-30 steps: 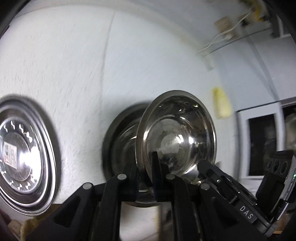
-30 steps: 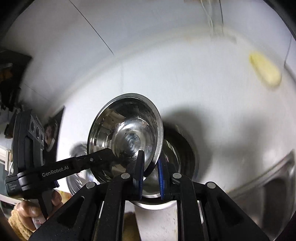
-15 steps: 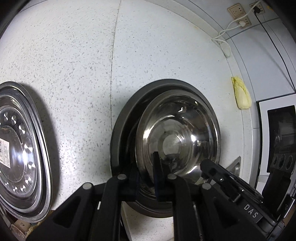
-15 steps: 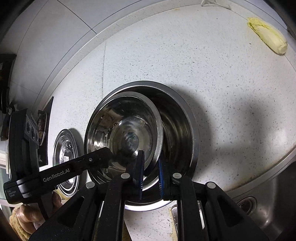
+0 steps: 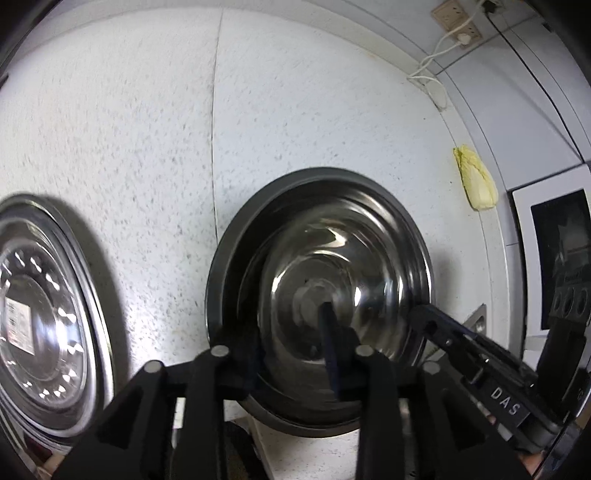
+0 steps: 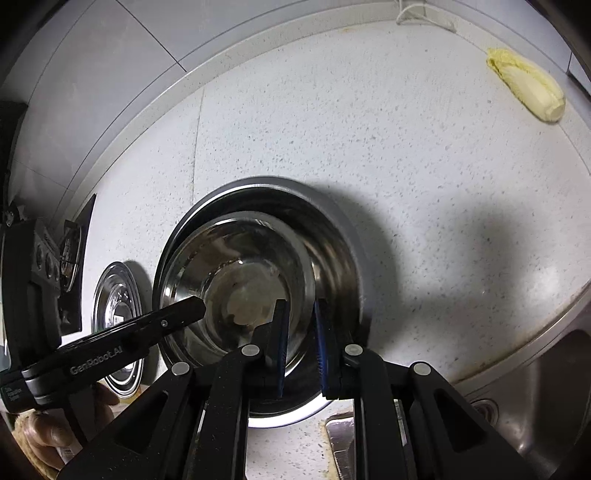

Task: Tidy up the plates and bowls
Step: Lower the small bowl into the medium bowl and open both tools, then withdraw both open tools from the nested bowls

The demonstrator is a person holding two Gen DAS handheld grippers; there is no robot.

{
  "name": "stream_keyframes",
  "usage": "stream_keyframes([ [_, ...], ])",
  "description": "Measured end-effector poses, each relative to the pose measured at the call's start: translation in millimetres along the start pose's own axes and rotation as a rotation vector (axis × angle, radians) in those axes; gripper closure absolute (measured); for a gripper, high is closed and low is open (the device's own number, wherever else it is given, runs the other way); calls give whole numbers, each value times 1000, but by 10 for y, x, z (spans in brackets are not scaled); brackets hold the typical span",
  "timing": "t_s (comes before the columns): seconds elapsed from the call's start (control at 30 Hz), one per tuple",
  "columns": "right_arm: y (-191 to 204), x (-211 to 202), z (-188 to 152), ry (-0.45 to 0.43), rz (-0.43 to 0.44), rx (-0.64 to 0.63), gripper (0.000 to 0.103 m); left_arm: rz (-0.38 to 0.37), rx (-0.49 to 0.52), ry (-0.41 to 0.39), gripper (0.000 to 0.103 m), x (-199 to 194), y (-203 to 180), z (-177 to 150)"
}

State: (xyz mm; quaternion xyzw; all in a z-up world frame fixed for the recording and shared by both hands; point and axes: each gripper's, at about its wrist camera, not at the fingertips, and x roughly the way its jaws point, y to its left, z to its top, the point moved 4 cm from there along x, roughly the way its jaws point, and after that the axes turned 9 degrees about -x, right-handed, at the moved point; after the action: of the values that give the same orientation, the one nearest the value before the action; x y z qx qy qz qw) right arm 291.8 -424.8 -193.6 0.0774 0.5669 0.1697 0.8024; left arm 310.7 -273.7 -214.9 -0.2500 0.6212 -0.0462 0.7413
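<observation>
A small steel bowl (image 5: pixel 343 291) sits nested inside a larger steel bowl (image 5: pixel 236 240) on the speckled white counter. It also shows in the right wrist view (image 6: pixel 236 288), inside the large bowl (image 6: pixel 332 229). My left gripper (image 5: pixel 291 350) straddles the bowls' near-left rim with its jaws apart, open. My right gripper (image 6: pixel 299 343) straddles the small bowl's right rim with a visible gap, open. A steel plate (image 5: pixel 33 317) lies to the left; it also shows in the right wrist view (image 6: pixel 118 314).
A yellow-green cabbage (image 5: pixel 476 181) lies on the counter at the back right, also in the right wrist view (image 6: pixel 528 85). A white socket and cable (image 5: pixel 454 26) are on the wall. A steel sink (image 6: pixel 535 398) is at the near right. A dark stove (image 6: pixel 70 254) is at the far left.
The small bowl, held tilted above the large bowl by both grippers, came down and now rests nested in it. Both grippers' jaws have widened off its rim.
</observation>
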Motion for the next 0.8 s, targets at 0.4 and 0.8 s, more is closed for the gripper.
stream_keyframes([
  [0.4,-57,-347,20,-104,-47,-14,77,-10,154,-232,61,-724,-102,186],
  [0.8,-223,-238,-96,-52,-72,-9,72,-70,-40,-56,61,-550,547,499],
])
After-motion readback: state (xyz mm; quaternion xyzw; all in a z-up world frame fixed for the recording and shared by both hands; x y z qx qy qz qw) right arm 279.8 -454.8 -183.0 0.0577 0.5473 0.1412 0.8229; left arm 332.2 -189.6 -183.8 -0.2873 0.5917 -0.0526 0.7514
